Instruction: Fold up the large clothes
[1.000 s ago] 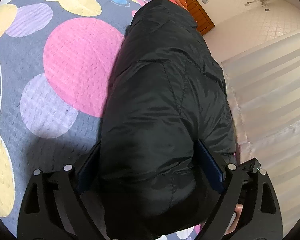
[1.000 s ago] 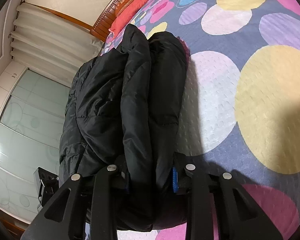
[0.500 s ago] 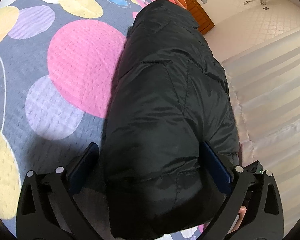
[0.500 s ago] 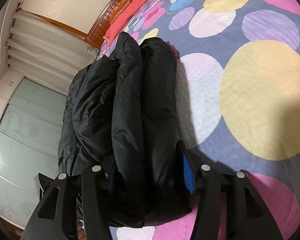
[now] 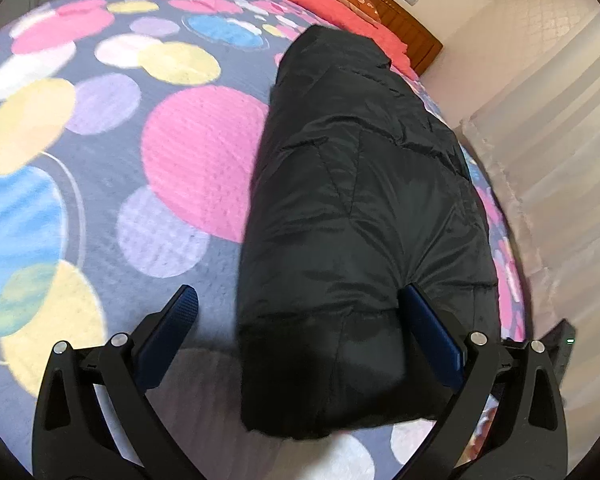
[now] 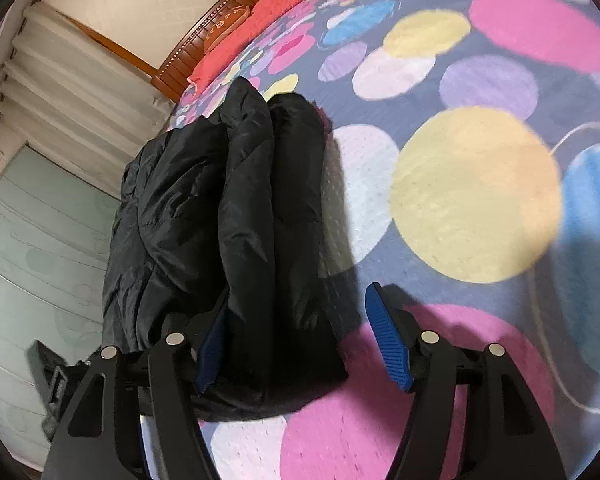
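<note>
Spread with a dotted bedspread (image 5: 196,160), the bed carries a folded black jacket (image 5: 356,220) near the headboard (image 5: 384,12) side edge. Left gripper (image 5: 296,340) and right gripper (image 6: 296,336) are held wide apart around its near end, gripping nothing. Puffy, slippery, light fabric is judged best pinched through all layers.

Soft, even indoor light; motion blur smears the bed (image 5: 100,208) toward the edges; fisheye bends the corners dark.
</note>
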`<state>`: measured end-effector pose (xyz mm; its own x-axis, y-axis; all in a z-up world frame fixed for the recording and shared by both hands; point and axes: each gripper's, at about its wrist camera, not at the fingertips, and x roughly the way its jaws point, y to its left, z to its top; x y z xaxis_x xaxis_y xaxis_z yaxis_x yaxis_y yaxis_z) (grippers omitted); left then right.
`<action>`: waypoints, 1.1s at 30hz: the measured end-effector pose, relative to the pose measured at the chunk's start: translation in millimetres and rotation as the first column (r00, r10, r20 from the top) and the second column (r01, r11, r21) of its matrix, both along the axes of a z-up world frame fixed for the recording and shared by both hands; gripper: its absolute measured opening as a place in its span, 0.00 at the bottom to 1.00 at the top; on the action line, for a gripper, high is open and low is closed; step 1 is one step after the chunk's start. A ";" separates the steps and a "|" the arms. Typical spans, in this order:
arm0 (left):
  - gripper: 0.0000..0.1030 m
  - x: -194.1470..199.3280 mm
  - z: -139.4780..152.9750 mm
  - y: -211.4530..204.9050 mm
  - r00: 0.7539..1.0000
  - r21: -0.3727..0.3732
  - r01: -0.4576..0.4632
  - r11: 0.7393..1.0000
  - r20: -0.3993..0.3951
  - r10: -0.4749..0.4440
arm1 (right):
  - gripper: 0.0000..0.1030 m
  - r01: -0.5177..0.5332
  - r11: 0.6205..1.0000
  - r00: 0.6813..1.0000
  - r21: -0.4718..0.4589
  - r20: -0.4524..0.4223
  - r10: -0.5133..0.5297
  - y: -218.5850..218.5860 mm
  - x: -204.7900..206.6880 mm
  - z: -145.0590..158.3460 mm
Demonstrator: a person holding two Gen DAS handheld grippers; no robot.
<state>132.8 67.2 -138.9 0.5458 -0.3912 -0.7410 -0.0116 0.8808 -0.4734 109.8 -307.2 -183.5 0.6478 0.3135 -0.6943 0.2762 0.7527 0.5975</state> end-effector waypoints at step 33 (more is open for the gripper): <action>0.98 -82.1 95.6 -42.8 0.963 0.366 -0.083 0.927 0.268 -0.019 | 0.71 0.016 0.822 0.982 -0.569 0.162 0.093 111.3 -48.5 121.7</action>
<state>50.7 24.5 -43.3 0.7474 -0.0955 -0.6575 0.0365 0.9940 -0.1029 61.3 -195.9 -61.7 0.7709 -0.0719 -0.6329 0.1718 0.9803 0.0978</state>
